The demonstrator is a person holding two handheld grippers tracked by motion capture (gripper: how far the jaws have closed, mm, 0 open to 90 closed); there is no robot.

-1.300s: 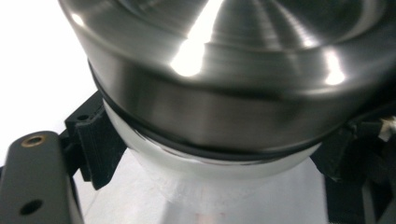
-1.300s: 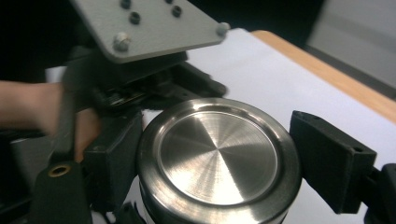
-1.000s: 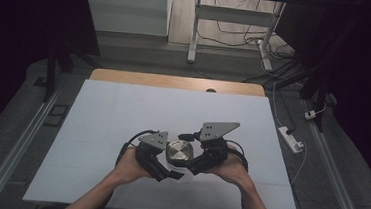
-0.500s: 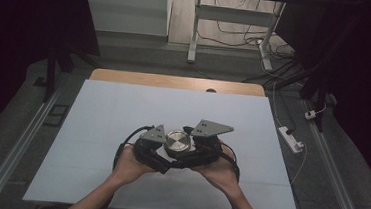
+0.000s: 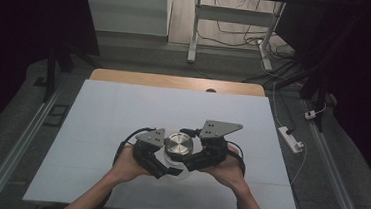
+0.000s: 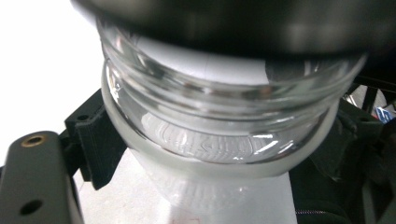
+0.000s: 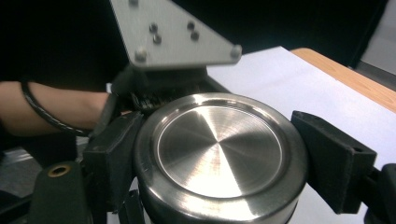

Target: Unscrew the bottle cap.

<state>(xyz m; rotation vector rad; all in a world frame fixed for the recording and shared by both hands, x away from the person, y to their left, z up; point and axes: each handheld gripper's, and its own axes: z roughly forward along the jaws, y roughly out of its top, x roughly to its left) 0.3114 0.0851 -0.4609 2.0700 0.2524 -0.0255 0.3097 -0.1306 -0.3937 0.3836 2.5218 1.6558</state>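
Left gripper [image 5: 164, 169]: jaws clamped on the glass jar [image 6: 219, 135] below its threaded neck. Glass jar: near the front edge of the white table [image 5: 102, 118], between both grippers, capped by the steel lid [image 7: 219, 149]. Right gripper [image 5: 193, 163]: jaws have just closed, pressed on either side of the steel lid.

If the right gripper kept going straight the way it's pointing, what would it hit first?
Its jaws already clamp the steel lid of the glass jar. Straight beyond the lid sits the left gripper, so it would probably meet that first, though depth is hard to judge.
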